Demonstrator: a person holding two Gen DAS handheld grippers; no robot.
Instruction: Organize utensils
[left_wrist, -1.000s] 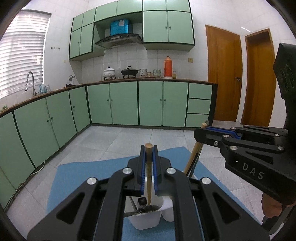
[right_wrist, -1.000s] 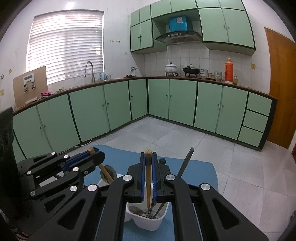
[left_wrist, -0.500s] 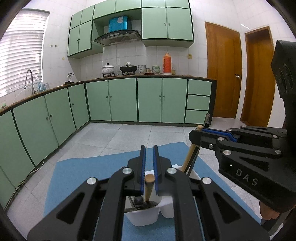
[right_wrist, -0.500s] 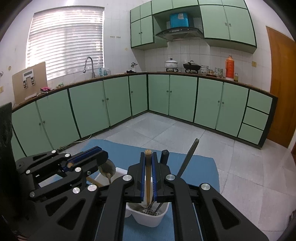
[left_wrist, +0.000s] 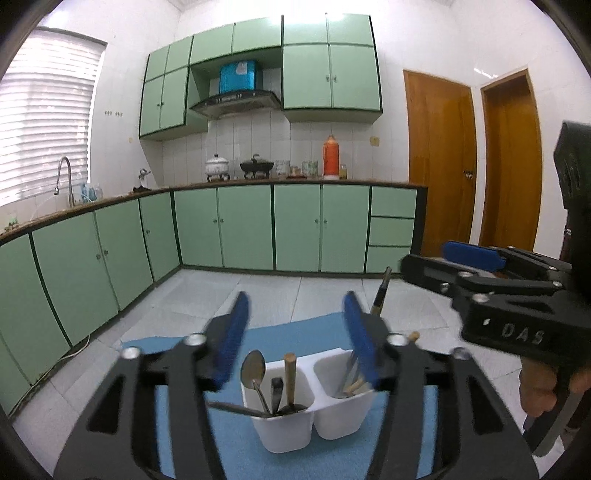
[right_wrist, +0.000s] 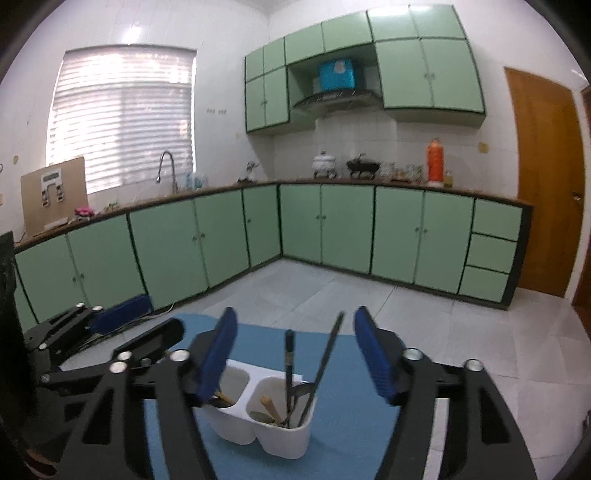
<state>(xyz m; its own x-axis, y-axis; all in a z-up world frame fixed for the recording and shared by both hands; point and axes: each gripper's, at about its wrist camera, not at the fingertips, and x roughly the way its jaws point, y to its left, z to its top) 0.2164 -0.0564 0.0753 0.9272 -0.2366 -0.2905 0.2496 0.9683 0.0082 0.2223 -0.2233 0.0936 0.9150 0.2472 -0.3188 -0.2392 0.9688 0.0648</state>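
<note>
A white two-cup utensil caddy (left_wrist: 284, 432) stands on a blue mat (left_wrist: 295, 338). Its left cup holds a metal spoon (left_wrist: 253, 369), a wooden-handled utensil (left_wrist: 290, 376) and a black handle. Its right cup (right_wrist: 284, 439) holds two long black-handled utensils (right_wrist: 289, 354) and a short wooden handle (right_wrist: 269, 405). My left gripper (left_wrist: 297, 332) hovers above and behind the caddy, its jaws opening with nothing between the blue pads. My right gripper (right_wrist: 295, 347) hovers beside it, its jaws also opening and empty. Each appears in the other's view: the right gripper (left_wrist: 428, 258), the left gripper (right_wrist: 155, 317).
The mat lies on a table over a pale tiled floor (left_wrist: 258, 291). Green cabinets (left_wrist: 295, 229) line the far walls under a counter with pots and an orange flask (left_wrist: 331, 157). Two wooden doors (left_wrist: 443, 166) stand at the right. A hand (left_wrist: 543, 391) grips the right tool.
Both grippers were shut on wooden-handled utensils standing in the caddy. Both have let go and spread wide, and the utensils now rest in the cups. Both grippers drew up and back.
</note>
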